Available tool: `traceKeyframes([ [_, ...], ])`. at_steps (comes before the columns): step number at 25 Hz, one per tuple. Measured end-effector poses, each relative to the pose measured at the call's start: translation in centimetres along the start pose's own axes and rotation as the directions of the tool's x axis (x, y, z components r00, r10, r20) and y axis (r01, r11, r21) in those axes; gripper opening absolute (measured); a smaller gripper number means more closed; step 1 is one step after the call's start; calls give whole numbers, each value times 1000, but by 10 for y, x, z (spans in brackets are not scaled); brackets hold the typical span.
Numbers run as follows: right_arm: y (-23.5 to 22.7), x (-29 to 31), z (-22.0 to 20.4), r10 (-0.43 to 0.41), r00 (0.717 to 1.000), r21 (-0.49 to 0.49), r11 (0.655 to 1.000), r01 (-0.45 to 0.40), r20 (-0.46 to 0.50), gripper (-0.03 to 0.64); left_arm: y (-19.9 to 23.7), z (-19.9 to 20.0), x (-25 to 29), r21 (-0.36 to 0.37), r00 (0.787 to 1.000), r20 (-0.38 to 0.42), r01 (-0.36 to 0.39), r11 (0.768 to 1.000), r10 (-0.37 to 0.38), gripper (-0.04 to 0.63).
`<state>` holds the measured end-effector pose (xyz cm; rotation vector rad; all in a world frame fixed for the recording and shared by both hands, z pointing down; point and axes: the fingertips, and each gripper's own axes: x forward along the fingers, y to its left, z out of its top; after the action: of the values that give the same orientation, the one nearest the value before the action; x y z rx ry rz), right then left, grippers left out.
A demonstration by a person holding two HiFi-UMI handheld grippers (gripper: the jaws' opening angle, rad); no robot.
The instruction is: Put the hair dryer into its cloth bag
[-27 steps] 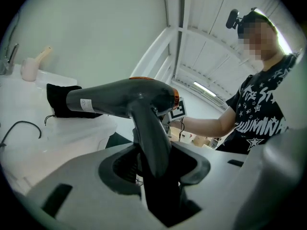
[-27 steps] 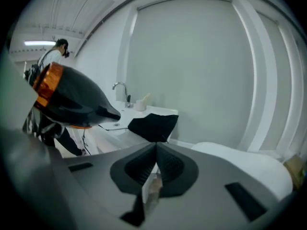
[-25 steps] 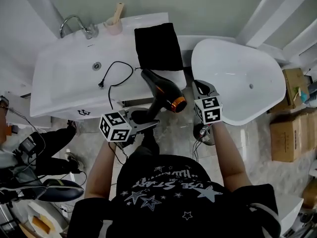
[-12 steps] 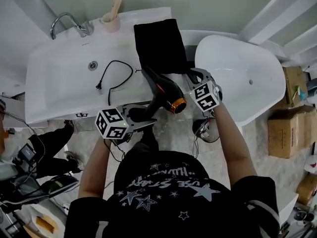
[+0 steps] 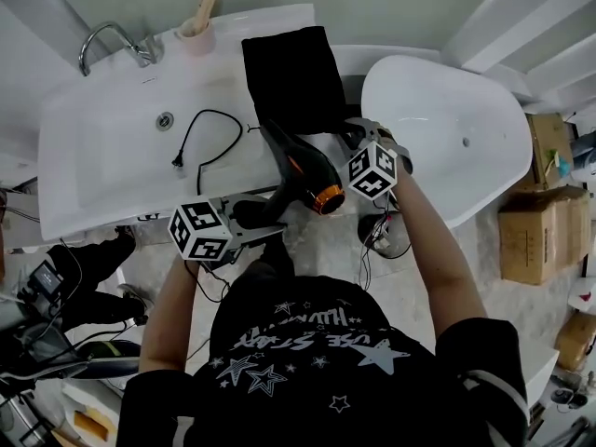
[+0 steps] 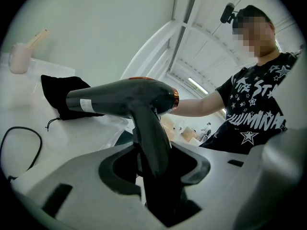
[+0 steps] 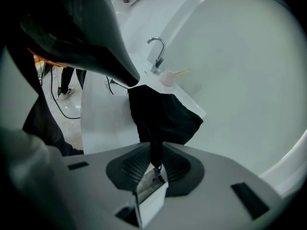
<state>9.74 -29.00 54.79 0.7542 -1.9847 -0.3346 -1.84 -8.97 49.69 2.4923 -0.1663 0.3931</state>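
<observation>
Nearest the bottom of the head view, I have the left gripper [image 5: 265, 223] just left of centre. Its own view shows that left gripper [image 6: 153, 164] clamped firmly on the black handle of the hair dryer [image 6: 124, 97]. The dryer [image 5: 303, 168] sits mid-frame in the head view, its copper-ringed rear end towards the lower right and its nozzle aimed up-left at the bag.

Right of it, the right gripper [image 5: 354, 133] reaches to the lower right corner of the black cloth bag [image 5: 293, 77]. Its jaws have just been opening. In the right gripper view the right gripper [image 7: 154, 164] stands only narrowly apart, with a hanging fold of the bag [image 7: 163, 116] between the pads. I see no pinch on it.

Beyond, the bag lies flat on the right end of the white washbasin counter [image 5: 102, 138], top centre. The dryer's power cord [image 5: 209, 133] loops on the counter left of the bag.

Farther up-left stand the faucet [image 5: 112, 43] and a pink cup [image 5: 196, 35]. A white bathtub [image 5: 447, 128] fills the upper right.
</observation>
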Motion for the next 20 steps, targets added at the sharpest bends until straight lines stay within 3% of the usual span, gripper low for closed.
traceKeyframes([
  [4,-8,1,-1,-17,1000,27,999,17,1,23,-3,-1,0,11,1000,-6,15,1000,-15,184],
  [15,-33,10,27,64,994,256,963,-86,93,17,2,1,-6,77,991,-85,112,991,-105,184],
  [20,-39,-5,36,75,991,272,957,-102,108,16,-16,6,8,114,976,-134,185,976,-169,184],
])
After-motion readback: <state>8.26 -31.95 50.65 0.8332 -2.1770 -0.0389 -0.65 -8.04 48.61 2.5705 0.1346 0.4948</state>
